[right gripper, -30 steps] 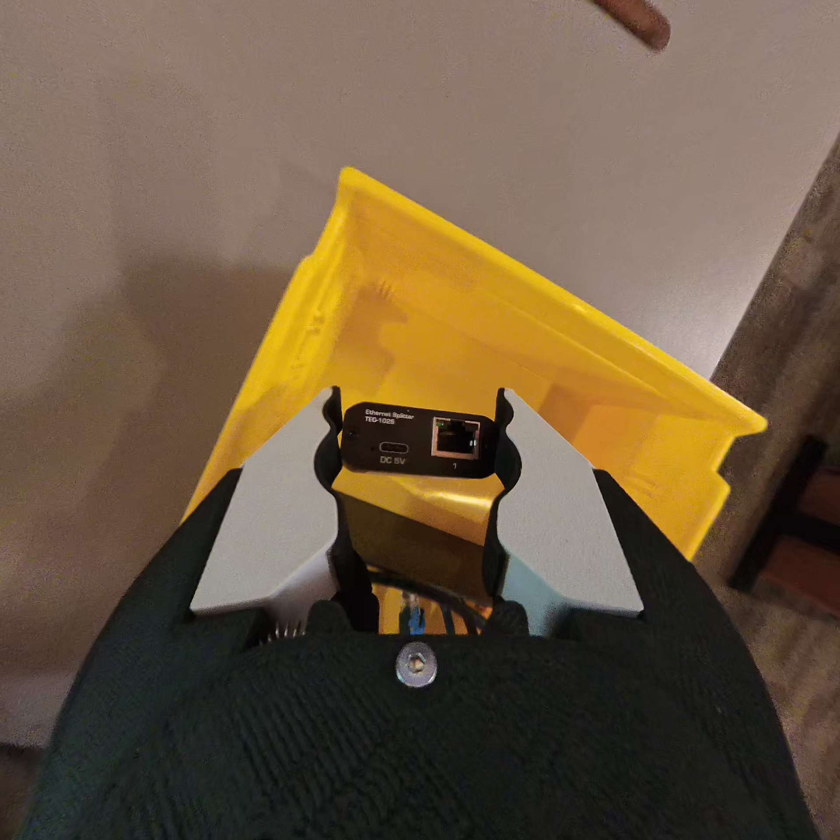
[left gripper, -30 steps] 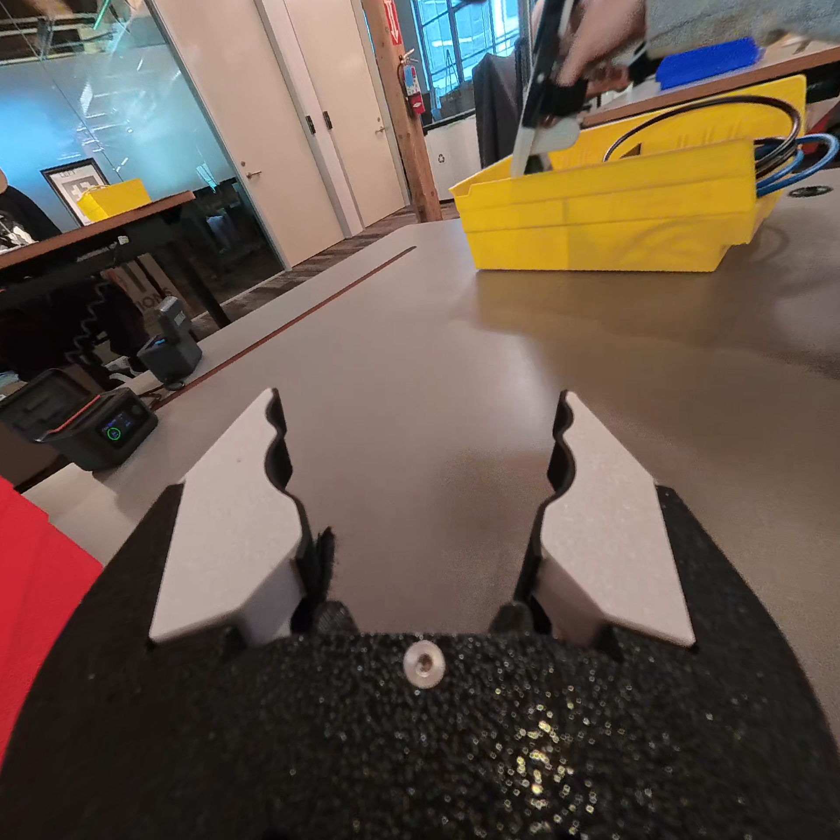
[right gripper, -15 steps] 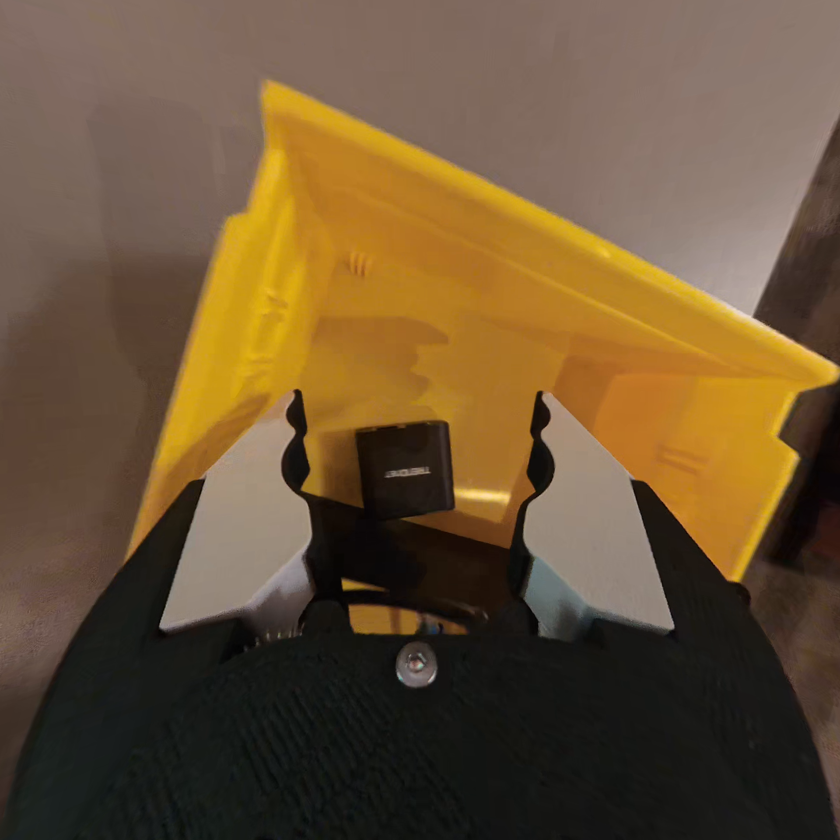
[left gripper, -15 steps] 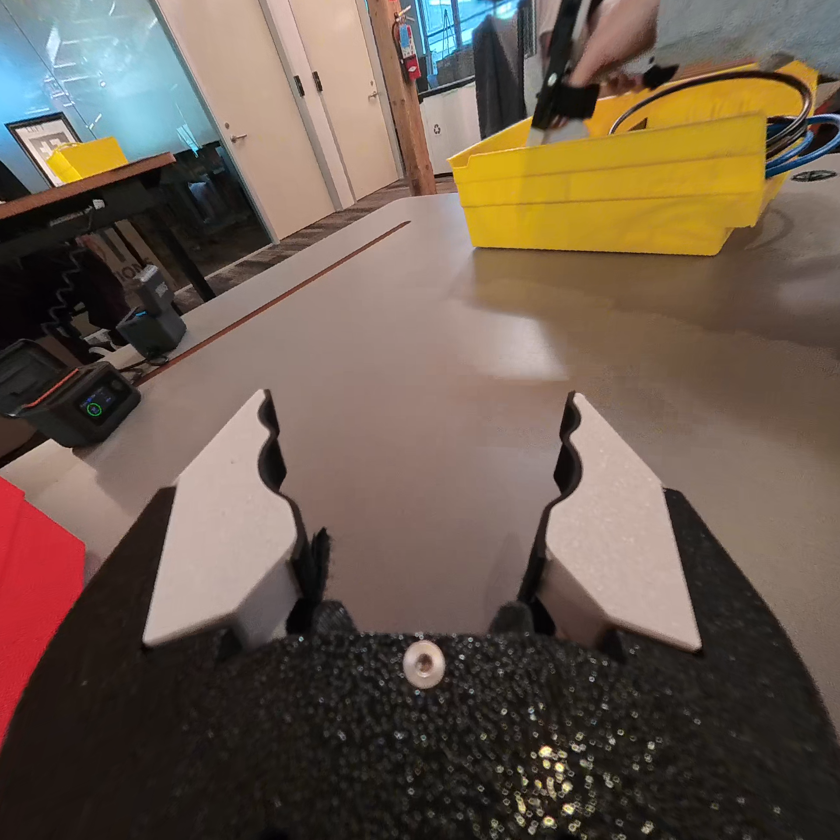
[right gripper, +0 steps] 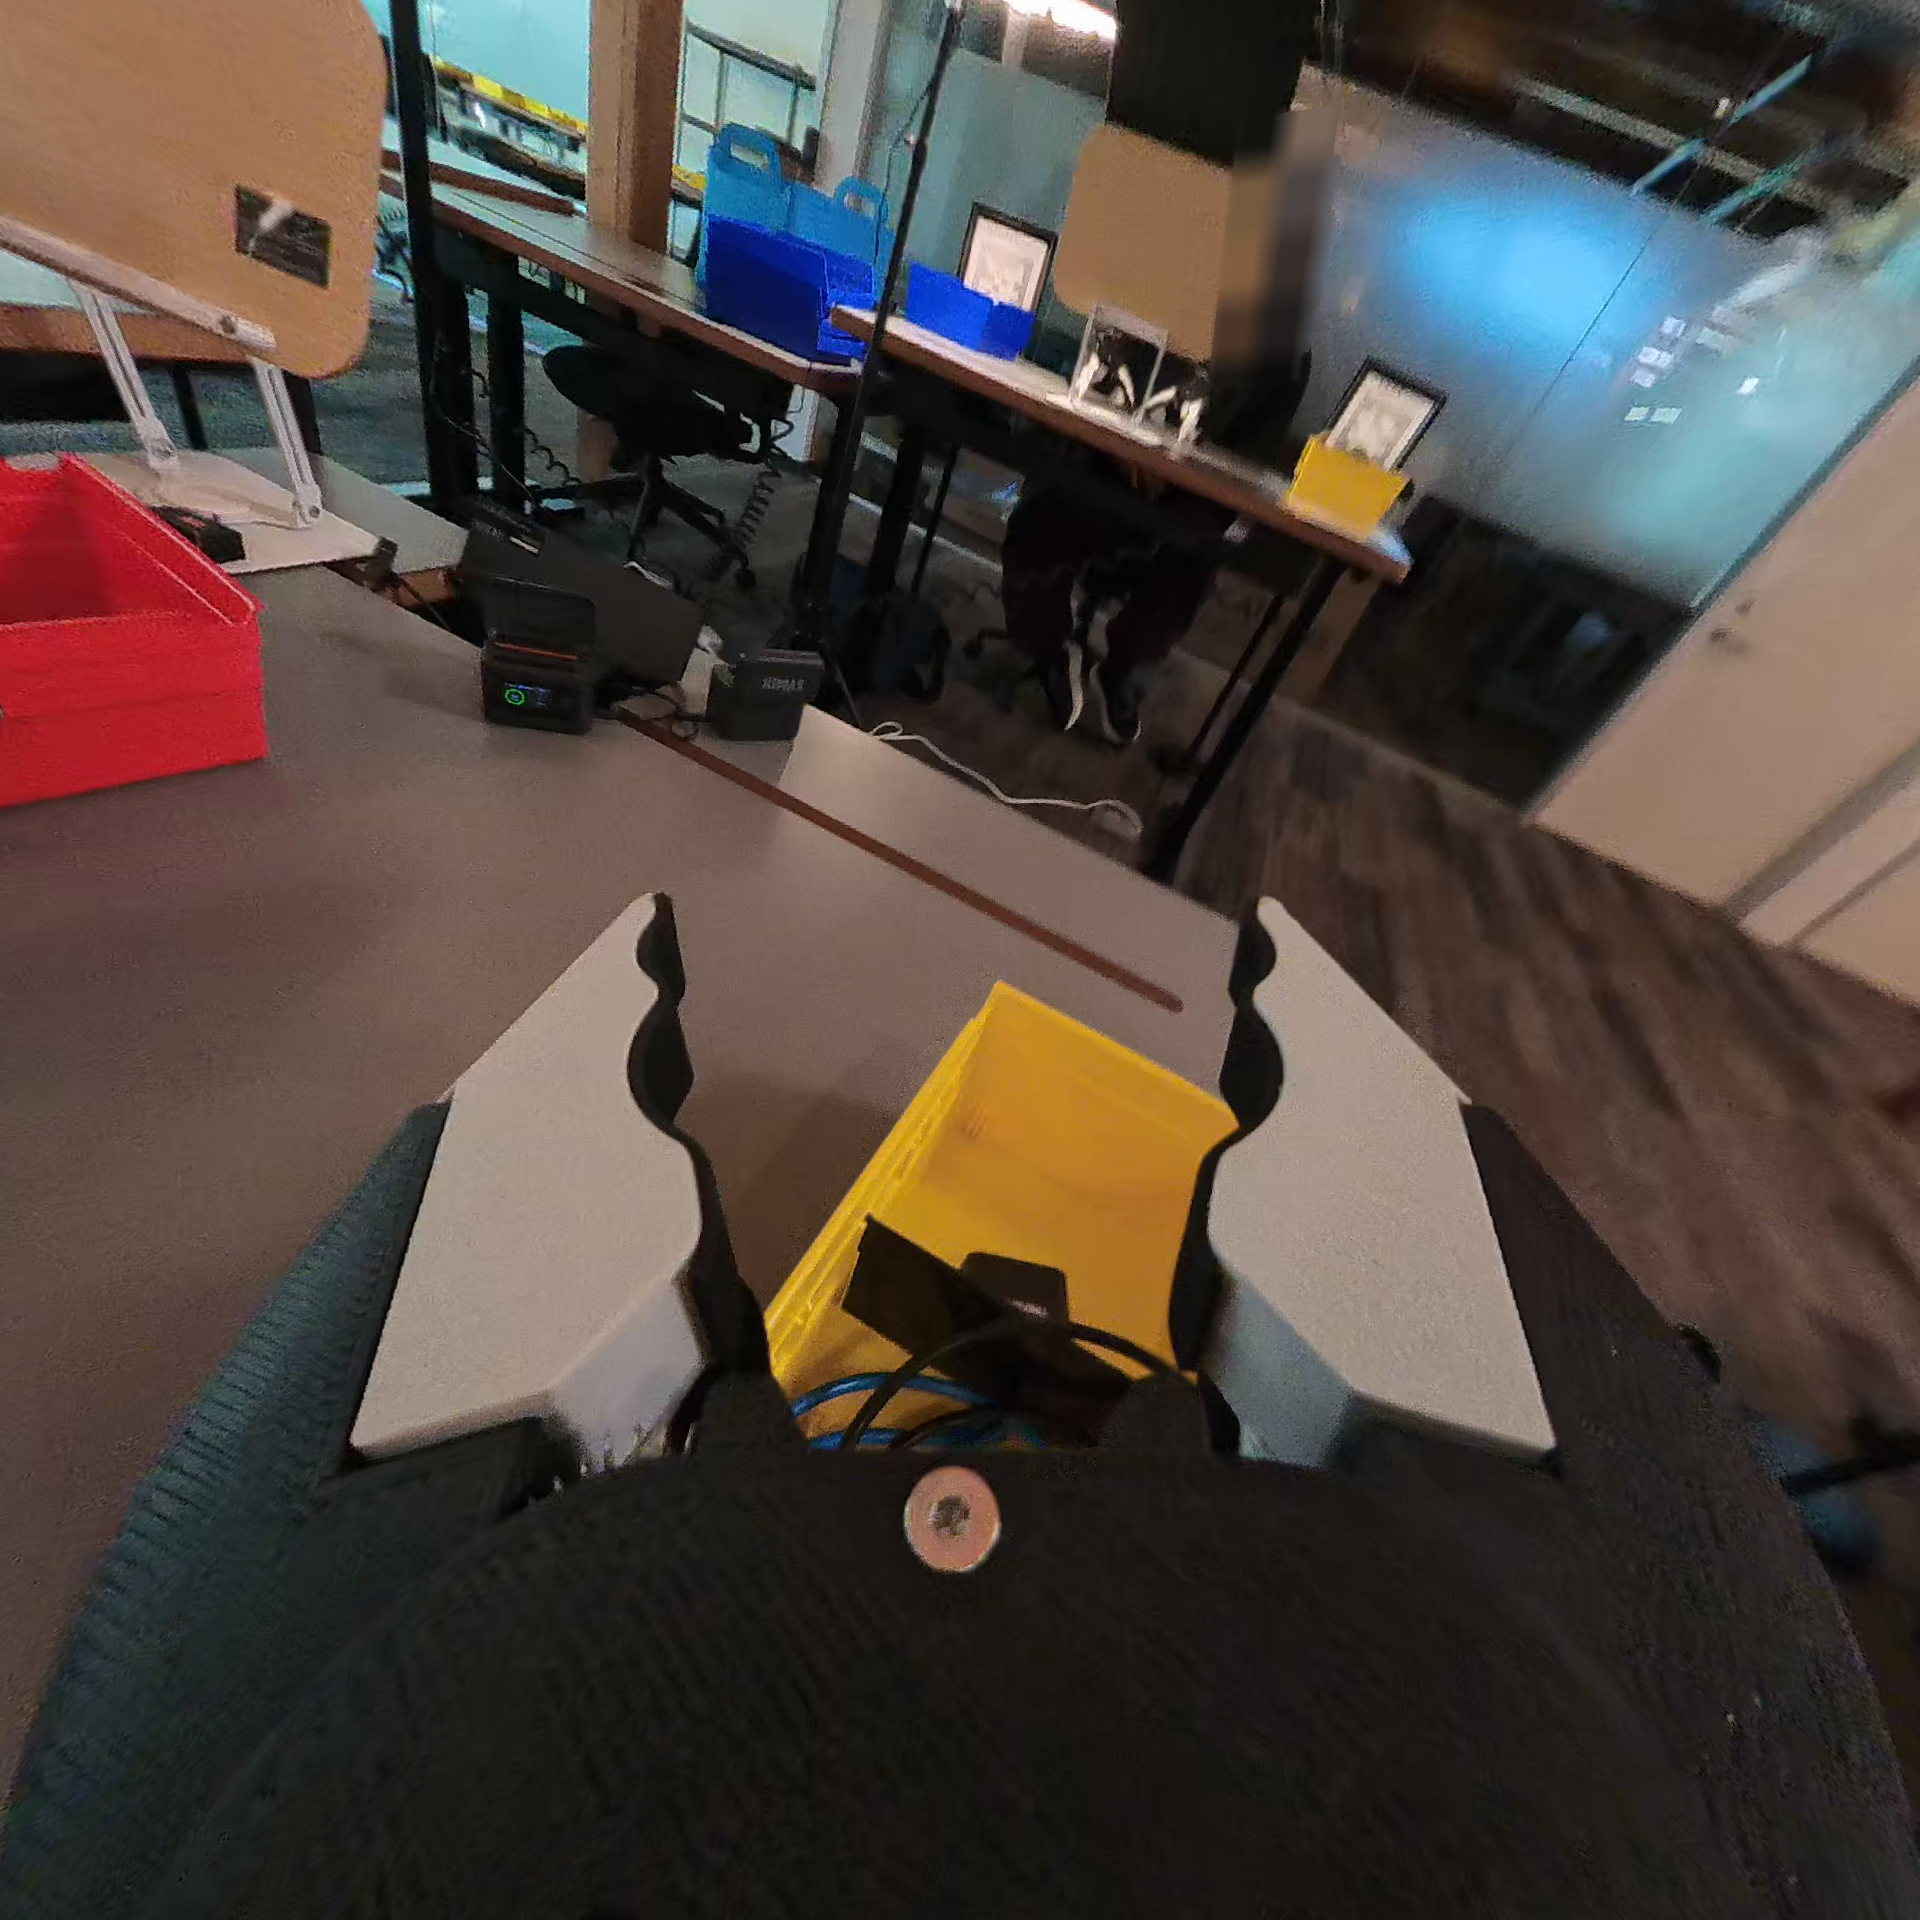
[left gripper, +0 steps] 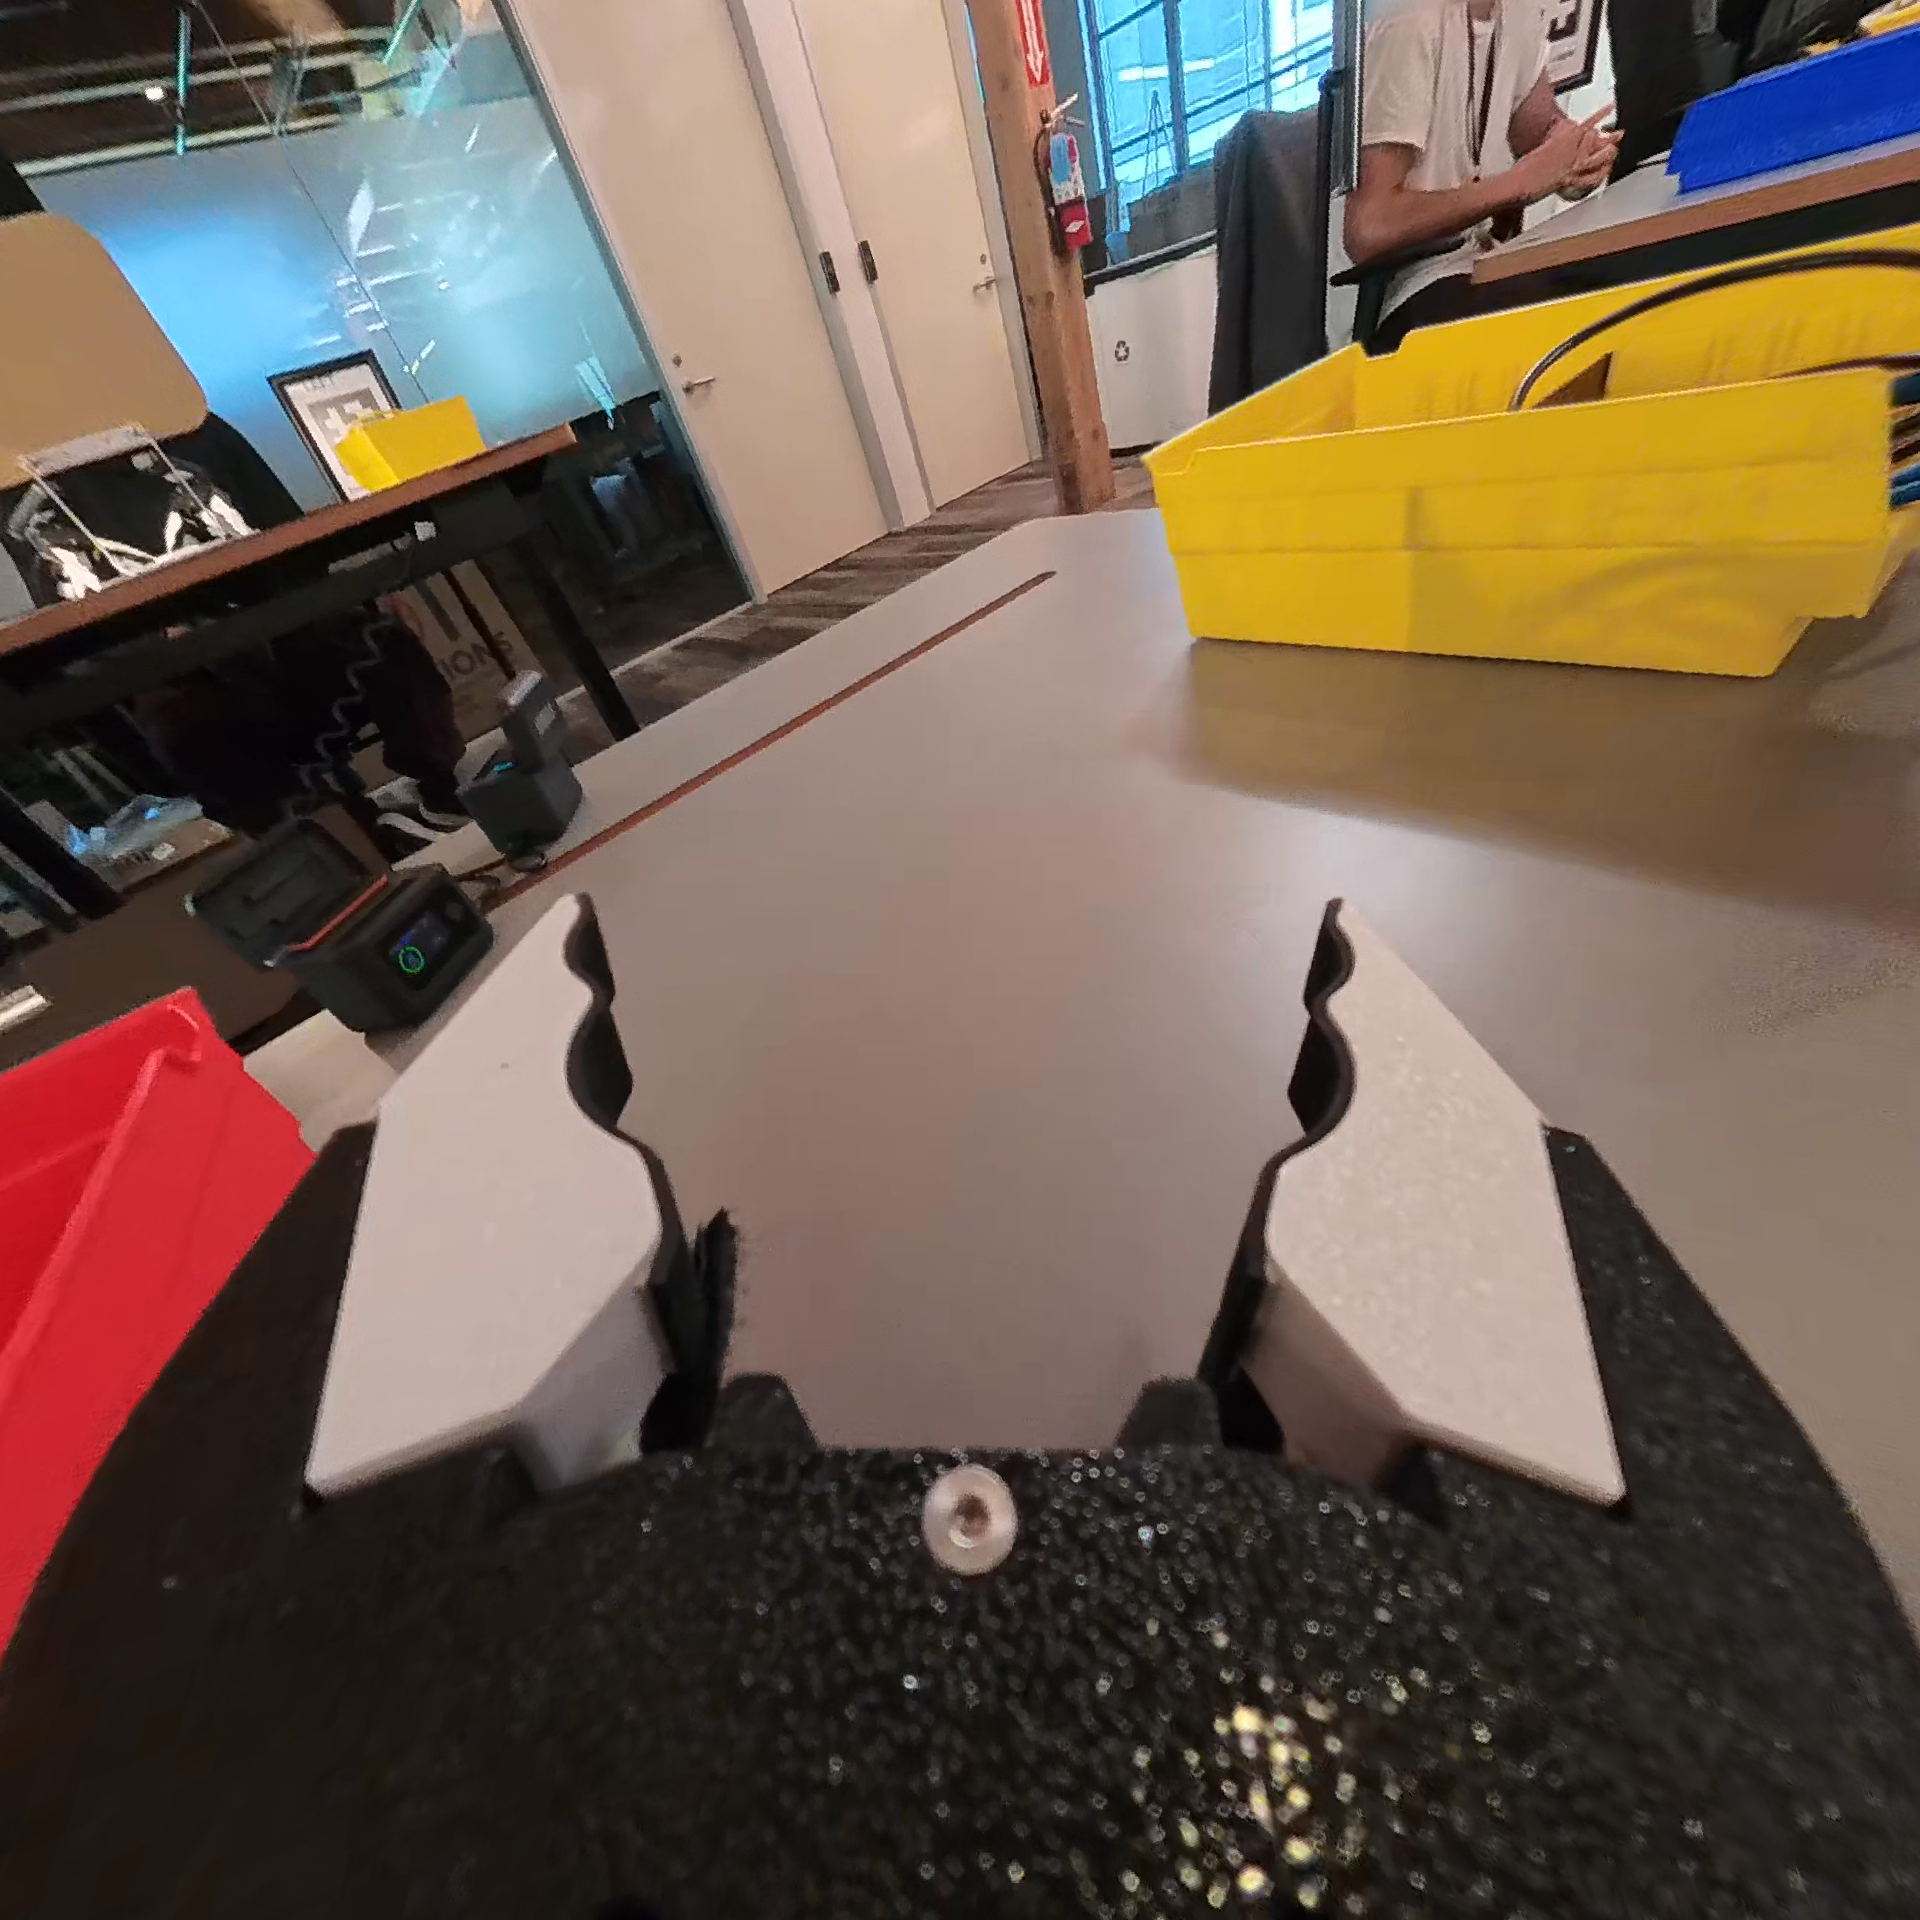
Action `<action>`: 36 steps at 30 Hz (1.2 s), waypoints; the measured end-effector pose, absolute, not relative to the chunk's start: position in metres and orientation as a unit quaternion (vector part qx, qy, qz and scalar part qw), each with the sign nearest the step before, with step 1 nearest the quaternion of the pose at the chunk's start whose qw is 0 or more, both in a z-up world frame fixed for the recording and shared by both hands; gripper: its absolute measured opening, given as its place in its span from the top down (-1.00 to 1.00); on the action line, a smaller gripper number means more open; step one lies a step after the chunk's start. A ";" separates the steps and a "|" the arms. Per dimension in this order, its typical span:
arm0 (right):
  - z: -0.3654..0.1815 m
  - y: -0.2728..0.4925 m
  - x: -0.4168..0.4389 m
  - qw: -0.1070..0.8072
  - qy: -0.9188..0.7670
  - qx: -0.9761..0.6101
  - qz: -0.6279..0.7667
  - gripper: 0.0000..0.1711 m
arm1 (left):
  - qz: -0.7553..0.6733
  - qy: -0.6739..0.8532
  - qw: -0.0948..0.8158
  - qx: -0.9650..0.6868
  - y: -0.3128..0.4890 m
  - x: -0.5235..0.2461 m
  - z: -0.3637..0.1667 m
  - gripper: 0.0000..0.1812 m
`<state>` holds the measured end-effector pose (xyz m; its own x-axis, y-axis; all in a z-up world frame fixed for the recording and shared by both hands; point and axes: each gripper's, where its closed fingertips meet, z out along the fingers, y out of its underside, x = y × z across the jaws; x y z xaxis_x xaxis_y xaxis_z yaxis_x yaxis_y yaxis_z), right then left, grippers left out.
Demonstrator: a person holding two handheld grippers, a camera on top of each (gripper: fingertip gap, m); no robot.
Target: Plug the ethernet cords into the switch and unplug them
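Note:
My left gripper (left gripper: 958,914) is open and empty, low over the grey table (left gripper: 1039,831). The yellow bin (left gripper: 1507,540) stands ahead to its right, with a black cord (left gripper: 1579,343) and blue cords (left gripper: 1907,478) looping over its rim. My right gripper (right gripper: 958,914) is open and empty, raised above the yellow bin (right gripper: 1039,1143). The small black switch (right gripper: 1013,1294) lies loose inside the bin, beside the blue cords (right gripper: 914,1403) and a black cord (right gripper: 987,1340). No cord is seen plugged into the switch. The right gripper does not show in the left wrist view.
A red bin (left gripper: 94,1143) sits at the table's left; it also shows in the right wrist view (right gripper: 114,644). A black power unit (right gripper: 535,675) and a charger (right gripper: 764,691) stand by the far table edge. A person (left gripper: 1455,135) sits at another desk behind. The small black switch (right gripper: 1013,1294) sits 30 cm or so from the ends of my right fingers.
My right gripper opened and dropped the switch into the yellow bin, then lifted and tilted up away from it. It left the left wrist view. The left gripper stayed open.

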<state>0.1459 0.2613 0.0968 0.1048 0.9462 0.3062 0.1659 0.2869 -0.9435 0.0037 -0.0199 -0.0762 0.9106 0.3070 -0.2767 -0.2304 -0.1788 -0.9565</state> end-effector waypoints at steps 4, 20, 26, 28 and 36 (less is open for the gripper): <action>0.124 0.235 0.148 0.611 -0.559 -0.438 0.350 -0.23 | 0.250 -0.003 0.630 -0.735 -0.027 0.007 -0.071 -0.50; 0.109 0.199 0.125 0.608 -0.602 -0.406 0.322 -0.53 | 0.284 -0.051 0.640 -0.712 -0.043 -0.017 -0.064 -0.75; 0.106 0.184 0.117 0.631 -0.621 -0.345 0.313 -0.59 | 0.319 -0.051 0.661 -0.678 -0.048 -0.020 -0.051 -0.75; 0.106 0.178 0.115 0.645 -0.627 -0.314 0.302 -0.61 | 0.348 -0.043 0.672 -0.652 -0.051 -0.020 -0.041 -0.75; 0.082 0.158 0.096 0.635 -0.657 -0.291 0.284 -0.72 | 0.424 -0.030 0.666 -0.613 -0.057 -0.020 -0.026 -0.75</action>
<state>0.0956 0.1576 0.0817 -0.0236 0.7431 0.6688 0.0216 0.6692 -0.7428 -0.0196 -0.0570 -0.0256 0.6386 0.6016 -0.4799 -0.5281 -0.1111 -0.8419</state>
